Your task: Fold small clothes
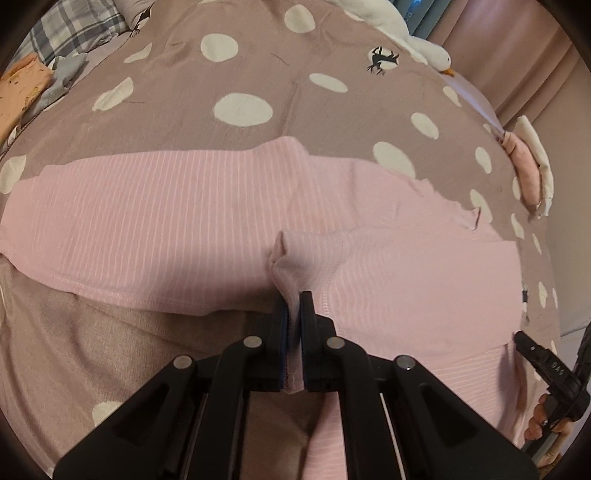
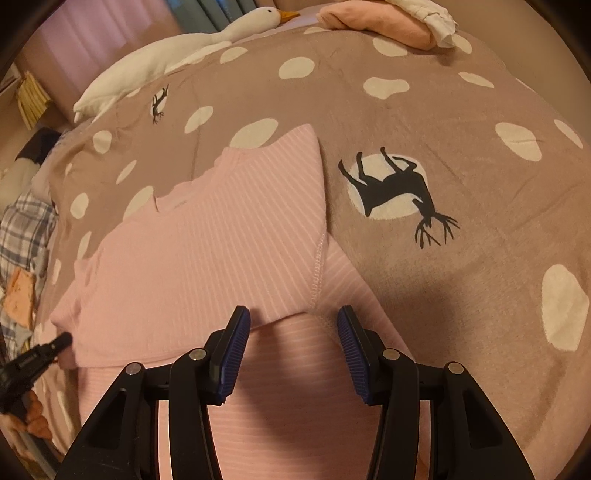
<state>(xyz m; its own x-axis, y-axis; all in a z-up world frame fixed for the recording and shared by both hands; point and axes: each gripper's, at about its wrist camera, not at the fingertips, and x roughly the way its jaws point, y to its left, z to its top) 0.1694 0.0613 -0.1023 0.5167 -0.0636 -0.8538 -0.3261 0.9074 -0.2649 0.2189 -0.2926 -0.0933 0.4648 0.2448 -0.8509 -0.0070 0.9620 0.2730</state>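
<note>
**Operator:** What material are you seeing under my tools?

**Guide:** You are working on a pink garment (image 1: 192, 218) of ribbed knit with fine pale stripes and an overlock seam along one folded edge. It lies spread on a mauve bedspread (image 1: 332, 122) printed with cream spots and black deer silhouettes. One part is folded back over the body, giving a doubled layer with a pointed corner in your right wrist view.

**Operator:** State of my left gripper?

**Guide:** Your left gripper (image 1: 294, 306) is pressed together, pinching a bunched ridge of the pink fabric between its pads; the cloth rises into a small peak just ahead of the fingertips.

**Operator:** And the right?

**Guide:** Your right gripper (image 2: 293, 325) stands spread about halfway. Its ribbed blue pads (image 2: 236, 343) straddle the folded hem and seam. Nothing is clamped; whether the fingertips touch the cloth, you cannot tell from these views.

**Operator:** What lies around the work area?

**Guide:** A white plush goose (image 2: 192, 44) lies along the far edge of the bed. A pile of pink and white clothes (image 2: 391, 22) sits near one edge, well apart from the garment. Plaid fabric (image 1: 74, 26) and an orange item (image 1: 22, 88) lie at the opposite side. None rests on the garment.
</note>
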